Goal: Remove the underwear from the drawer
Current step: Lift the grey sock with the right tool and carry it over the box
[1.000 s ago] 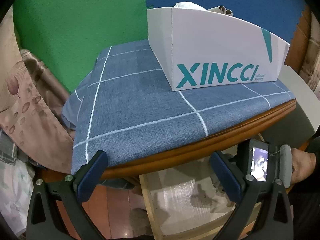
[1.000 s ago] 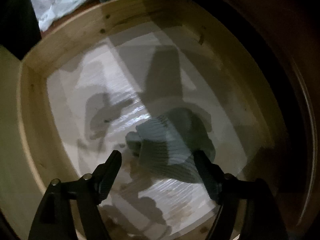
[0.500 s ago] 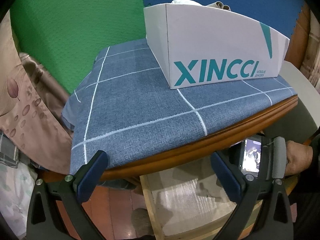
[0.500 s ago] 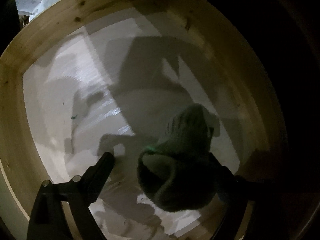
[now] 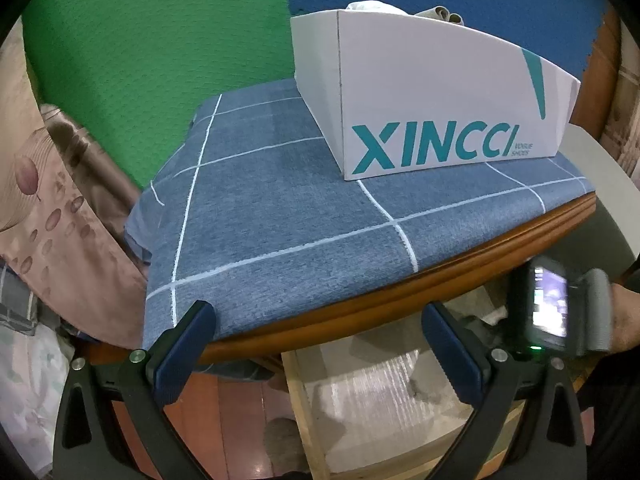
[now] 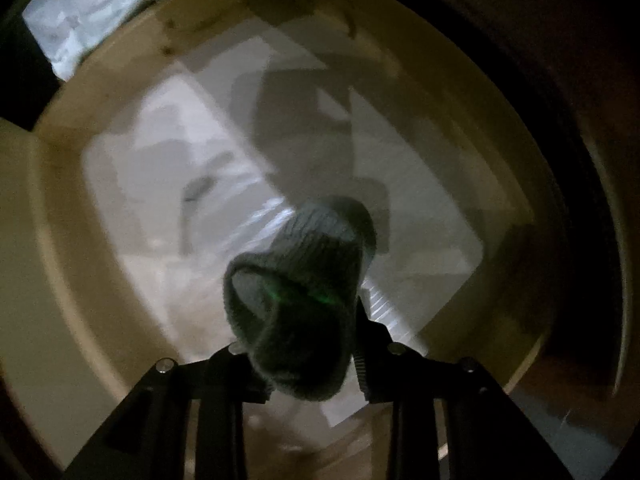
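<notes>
In the right wrist view my right gripper (image 6: 304, 344) is shut on the grey-green ribbed underwear (image 6: 300, 280), which hangs bunched between the fingers above the pale floor of the open wooden drawer (image 6: 72, 208). In the left wrist view my left gripper (image 5: 320, 344) is open and empty, level with the table's wooden edge. The open drawer (image 5: 304, 400) shows below the table there, with the right gripper's body (image 5: 556, 308) and the hand holding it at the right.
A white XINCCI shoe box (image 5: 420, 92) with cloth items inside stands on the blue checked tablecloth (image 5: 288, 200). Green and blue foam mats line the wall behind. A patterned curtain (image 5: 44, 184) hangs at the left. The drawer is dim inside.
My right gripper has shut on the underwear and lifted it off the drawer floor. The left gripper has stayed nearly still and open.
</notes>
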Tool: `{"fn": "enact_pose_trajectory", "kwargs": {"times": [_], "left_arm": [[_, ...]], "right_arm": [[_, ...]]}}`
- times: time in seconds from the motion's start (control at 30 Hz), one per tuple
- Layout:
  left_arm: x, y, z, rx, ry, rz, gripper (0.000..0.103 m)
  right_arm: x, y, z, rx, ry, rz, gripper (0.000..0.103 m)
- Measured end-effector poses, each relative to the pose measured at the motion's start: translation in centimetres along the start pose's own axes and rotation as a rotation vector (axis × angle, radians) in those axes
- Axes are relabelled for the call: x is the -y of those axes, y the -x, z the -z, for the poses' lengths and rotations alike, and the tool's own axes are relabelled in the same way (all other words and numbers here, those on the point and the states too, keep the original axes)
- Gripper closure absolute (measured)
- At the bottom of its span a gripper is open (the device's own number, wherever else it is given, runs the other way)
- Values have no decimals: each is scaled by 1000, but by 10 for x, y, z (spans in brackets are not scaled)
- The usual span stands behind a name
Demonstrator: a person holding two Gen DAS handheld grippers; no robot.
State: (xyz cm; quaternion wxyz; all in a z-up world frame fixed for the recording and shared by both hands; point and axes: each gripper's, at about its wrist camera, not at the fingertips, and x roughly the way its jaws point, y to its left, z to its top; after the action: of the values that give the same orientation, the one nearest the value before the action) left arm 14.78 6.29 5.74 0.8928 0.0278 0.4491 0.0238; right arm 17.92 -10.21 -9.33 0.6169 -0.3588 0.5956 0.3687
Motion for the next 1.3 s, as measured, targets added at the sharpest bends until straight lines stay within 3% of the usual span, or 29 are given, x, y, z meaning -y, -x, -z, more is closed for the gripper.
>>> {"fn": "enact_pose_trajectory", "kwargs": {"times": [0.2, 0.43, 0.57, 0.8, 1.0, 1.3], "left_arm": [[0, 1, -1, 6, 3, 2, 1], [-2, 2, -1, 8, 7, 4, 1], [-2, 2, -2, 6, 11, 10, 1], [-6, 9, -6, 22, 53, 48, 1], [-19, 15, -9, 38, 151, 25, 1], [-23, 42, -5, 231, 146, 93, 1]], "right_arm": [[-5, 48, 23, 72, -78, -68, 74], [-13, 110, 62, 240, -200, -117, 74], [-34, 119, 62, 315, -260, -151, 74], [-23, 174, 74, 454, -336, -167, 74], [2, 237, 72, 607, -383, -129, 74], [65, 320, 51, 765, -418, -15, 74]]}}
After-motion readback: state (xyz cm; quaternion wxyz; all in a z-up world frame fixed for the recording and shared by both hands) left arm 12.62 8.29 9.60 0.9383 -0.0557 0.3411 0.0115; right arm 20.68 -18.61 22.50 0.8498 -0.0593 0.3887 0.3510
